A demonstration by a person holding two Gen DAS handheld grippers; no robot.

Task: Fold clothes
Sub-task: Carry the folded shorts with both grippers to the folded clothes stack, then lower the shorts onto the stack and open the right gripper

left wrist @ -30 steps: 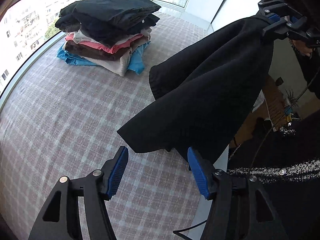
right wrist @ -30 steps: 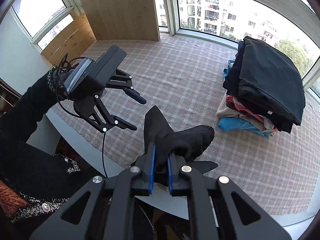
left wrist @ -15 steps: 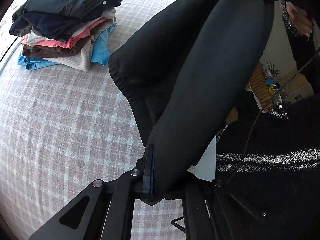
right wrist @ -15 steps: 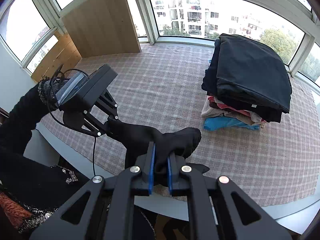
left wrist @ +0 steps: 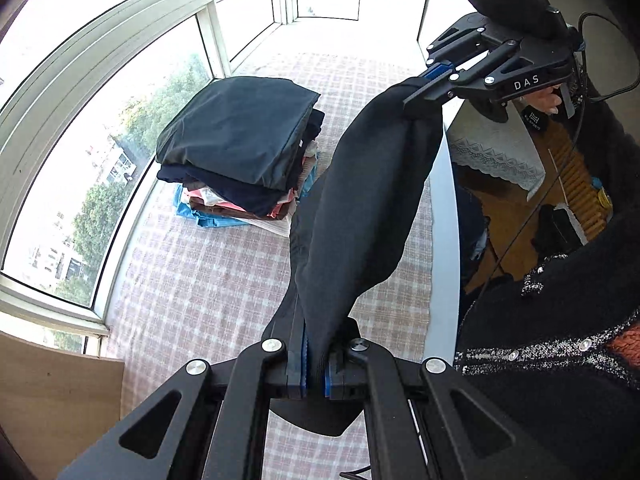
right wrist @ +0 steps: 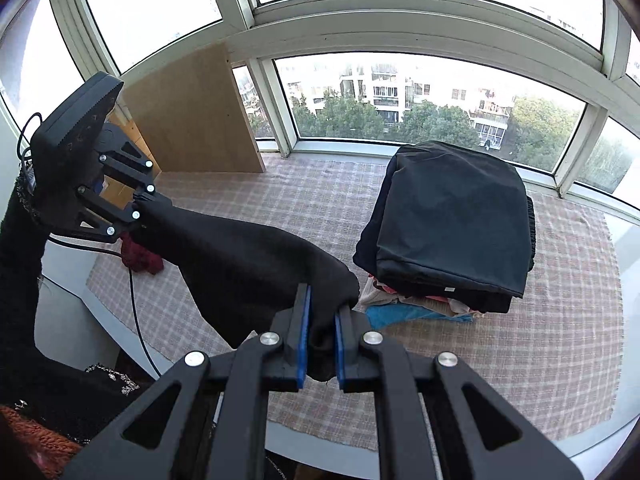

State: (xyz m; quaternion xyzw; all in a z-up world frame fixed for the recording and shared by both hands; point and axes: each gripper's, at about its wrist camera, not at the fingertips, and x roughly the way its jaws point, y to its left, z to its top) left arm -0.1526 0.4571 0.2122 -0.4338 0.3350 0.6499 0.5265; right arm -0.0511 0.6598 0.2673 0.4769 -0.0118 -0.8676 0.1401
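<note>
Left claw: clamped on one end of the black garment; its blue pads were mostly buried in the cloth.
Right claw: pinched shut on the other end of the same garment; the gripped edge was bunched and hidden between the pads.
Black garment: hung in the air between the two claws, above the worktop; its shape and type could not be made out, since it was folded over on itself.
Plaid cloth: covered the worktop; its near edge was cut off by the claw frames.
Red item: lay on the plaid cloth behind the garment, mostly hidden.
Stack of folded clothes: sat on the plaid cloth well apart from the held garment, a dark piece on top; lower layers showed only as pink, white and blue edges.
Wooden board: leaned by the window, beyond the worktop.
</note>
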